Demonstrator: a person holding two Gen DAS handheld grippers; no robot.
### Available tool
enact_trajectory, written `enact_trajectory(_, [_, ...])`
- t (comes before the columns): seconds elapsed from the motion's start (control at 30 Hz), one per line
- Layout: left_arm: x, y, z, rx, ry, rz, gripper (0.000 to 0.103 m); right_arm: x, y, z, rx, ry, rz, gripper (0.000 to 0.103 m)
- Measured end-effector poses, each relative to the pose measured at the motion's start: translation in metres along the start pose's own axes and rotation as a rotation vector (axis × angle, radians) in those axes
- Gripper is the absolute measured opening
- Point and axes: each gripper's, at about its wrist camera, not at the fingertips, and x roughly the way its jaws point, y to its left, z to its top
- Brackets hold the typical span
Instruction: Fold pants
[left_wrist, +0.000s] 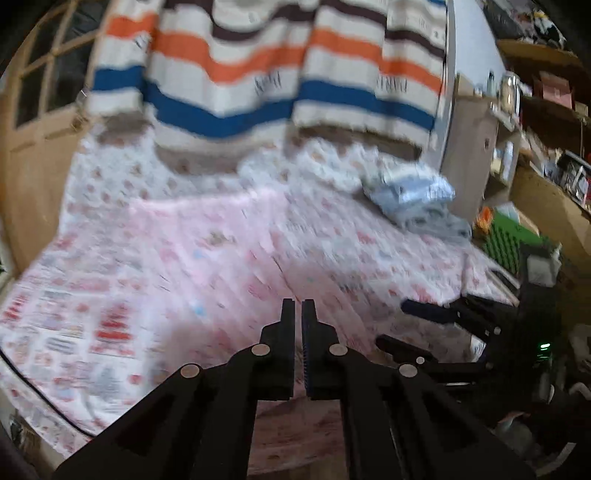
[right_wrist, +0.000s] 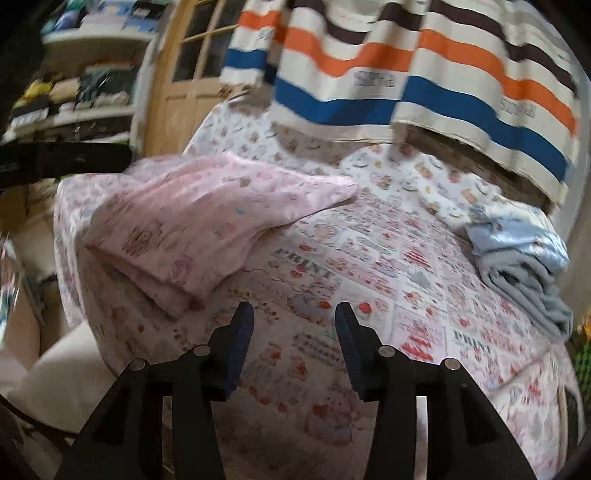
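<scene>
Nearest the lens in the right wrist view, the right gripper (right_wrist: 294, 325) hangs over the bed, its blue-padded fingers (right_wrist: 240, 343) spread apart with nothing between them, only the printed bedsheet (right_wrist: 369, 273) showing through the gap. Just beyond and to the left of that gripper lie the pink pants (right_wrist: 192, 225), folded into a thick layered bundle that rests flat on the sheet, one end near the fingers and the other reaching away toward the striped blanket (right_wrist: 406, 74). Off to the right of the pants, well apart from them, sits a heap of pale blue and grey clothes (right_wrist: 524, 254) by the bed's far right edge. Further back still, the striped blanket hangs in orange, blue and brown bands, with a wooden door (right_wrist: 184, 74) to its left.

Over to the left wrist view, heavily blurred: the left gripper (left_wrist: 298, 306) has its fingers pressed together, gripping nothing, above a stretch of pink fabric on the bed. To its right, the right gripper's black fingers (left_wrist: 424, 310) poke in from the side. Beyond them the blue clothes heap (left_wrist: 413, 195) again, and wooden shelves (left_wrist: 546, 110) at the far right.
</scene>
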Motion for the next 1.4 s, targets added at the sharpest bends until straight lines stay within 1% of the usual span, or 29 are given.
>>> enact_trajectory(0.07, [0.015, 0.002, -0.005, -0.008, 0.055, 0.014, 0.003, 0.005, 0.003, 0.002, -0.033, 0.018, 0.033, 0.047])
enact_trajectory(0.13, [0.028, 0.008, -0.008, -0.036, 0.095, 0.017, 0.002, 0.008, 0.007, 0.004, -0.073, 0.012, 0.032, 0.047])
enact_trajectory(0.3, [0.035, 0.015, -0.008, -0.057, 0.094, 0.021, 0.002, 0.019, 0.016, 0.015, -0.141, 0.015, 0.068, 0.047])
enact_trajectory(0.43, [0.041, 0.018, -0.006, -0.063, 0.104, 0.017, 0.002, 0.023, 0.029, 0.022, -0.243, 0.012, 0.070, 0.047])
enact_trajectory(0.53, [0.051, 0.025, -0.004, -0.093, 0.130, 0.010, 0.002, 0.020, 0.045, 0.022, -0.413, -0.008, 0.035, 0.047])
enact_trajectory(0.57, [0.052, 0.028, -0.004, -0.103, 0.130, -0.004, 0.002, 0.019, 0.048, 0.022, -0.452, -0.012, 0.030, 0.047])
enact_trajectory(0.7, [0.052, 0.031, -0.001, -0.112, 0.133, -0.020, 0.002, 0.020, 0.062, 0.022, -0.647, -0.037, 0.015, 0.047])
enact_trajectory(0.87, [0.035, 0.034, -0.003, -0.117, 0.086, -0.044, 0.002, 0.021, 0.082, 0.017, -0.864, -0.087, 0.006, 0.047])
enact_trajectory(0.97, [0.022, 0.037, -0.005, -0.110, 0.066, -0.030, 0.002, 0.020, 0.094, 0.013, -0.979, -0.111, -0.009, 0.047])
enact_trajectory(1.1, [-0.002, 0.048, -0.011, -0.096, 0.033, 0.012, 0.002, 0.020, 0.102, 0.009, -1.060, -0.120, -0.021, 0.047])
enact_trajectory(1.17, [-0.014, 0.051, -0.016, -0.078, 0.013, 0.043, 0.002, 0.020, 0.104, 0.009, -1.058, -0.126, -0.010, 0.047])
enact_trajectory(1.27, [-0.026, 0.054, -0.022, -0.053, 0.001, 0.063, 0.002, 0.022, 0.107, 0.013, -1.019, -0.135, 0.010, 0.046])
enact_trajectory(1.3, [-0.029, 0.056, -0.023, -0.051, -0.003, 0.071, 0.002, 0.022, 0.109, 0.013, -1.020, -0.138, 0.016, 0.040])
enact_trajectory(1.33, [-0.032, 0.057, -0.024, -0.056, -0.008, 0.079, 0.002, 0.022, 0.111, 0.012, -1.022, -0.144, 0.025, 0.031])
enact_trajectory(1.4, [-0.038, 0.062, -0.026, -0.069, -0.025, 0.088, 0.002, 0.020, 0.115, 0.012, -0.998, -0.166, 0.038, 0.022])
